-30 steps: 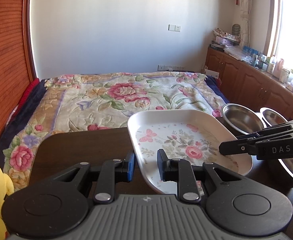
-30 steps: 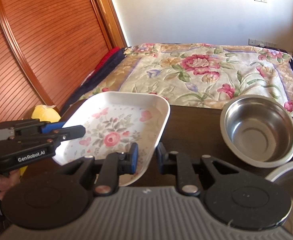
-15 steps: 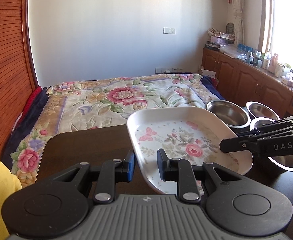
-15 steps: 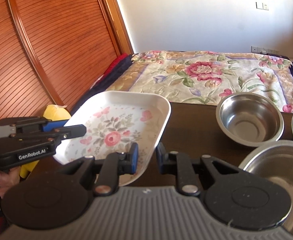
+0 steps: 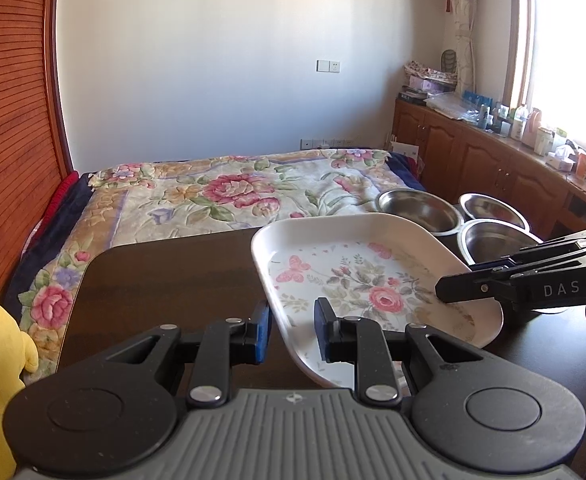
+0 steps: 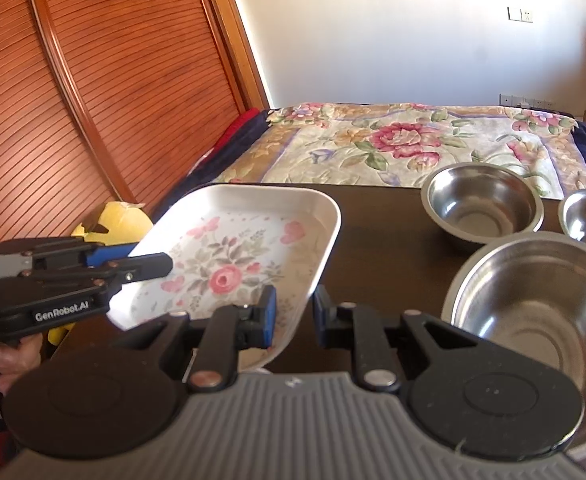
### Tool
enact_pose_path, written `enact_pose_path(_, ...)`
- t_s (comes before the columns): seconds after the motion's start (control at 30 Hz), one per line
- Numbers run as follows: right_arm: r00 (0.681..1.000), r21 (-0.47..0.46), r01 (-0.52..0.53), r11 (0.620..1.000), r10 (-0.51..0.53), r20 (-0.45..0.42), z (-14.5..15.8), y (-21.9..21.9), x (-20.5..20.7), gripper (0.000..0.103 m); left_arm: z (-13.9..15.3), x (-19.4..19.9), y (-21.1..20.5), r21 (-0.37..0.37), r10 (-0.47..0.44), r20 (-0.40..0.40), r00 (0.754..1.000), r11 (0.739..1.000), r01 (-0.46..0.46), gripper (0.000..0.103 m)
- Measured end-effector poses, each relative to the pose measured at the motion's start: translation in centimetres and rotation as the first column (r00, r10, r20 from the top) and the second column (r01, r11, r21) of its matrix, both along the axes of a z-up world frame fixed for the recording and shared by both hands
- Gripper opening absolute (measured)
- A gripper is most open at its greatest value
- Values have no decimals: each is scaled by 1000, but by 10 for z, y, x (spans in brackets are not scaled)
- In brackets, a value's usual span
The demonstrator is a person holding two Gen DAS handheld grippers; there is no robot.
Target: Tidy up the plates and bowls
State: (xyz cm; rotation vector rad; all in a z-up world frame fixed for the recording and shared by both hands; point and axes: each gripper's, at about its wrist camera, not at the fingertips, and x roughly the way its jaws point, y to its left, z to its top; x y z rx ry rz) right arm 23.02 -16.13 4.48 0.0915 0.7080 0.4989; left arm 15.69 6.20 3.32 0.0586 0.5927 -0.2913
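Floral plate (image 5: 373,280) — both grippers' jaws pinching opp. rims, lifting w/ tilt; risking slip onto table (image 5: 173,280) or steel bowls (image 6: 481,204).

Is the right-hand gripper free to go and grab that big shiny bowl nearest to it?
Probably not yet. The right gripper looks clamped on the rim of the floral tray, as does the left gripper. The large steel bowl sits unobstructed beside it, so releasing the tray should free the way.

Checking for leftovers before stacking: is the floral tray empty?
Empty: the floral tray shows only its printed pattern, nothing lying in it, in both wrist views.
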Motion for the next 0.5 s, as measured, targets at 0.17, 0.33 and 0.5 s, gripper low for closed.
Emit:
enact_pose_path(0.17,1000,-5,2,1000,-2,10,4,-7,-13,21,3,-17,-5,-3,-15,10,1000,1000,15,24)
enact_pose_path(0.33,1000,-5,-13,1000,13,28,6,-12,-27,21,4,-29,-2,-25,-15,22,1000,1000,15,24)
enact_pose_path(0.5,998,-8,-36,999,36,47,3,-12,-39,21,0,-41,0,-30,-5,30,1000,1000,6,24)
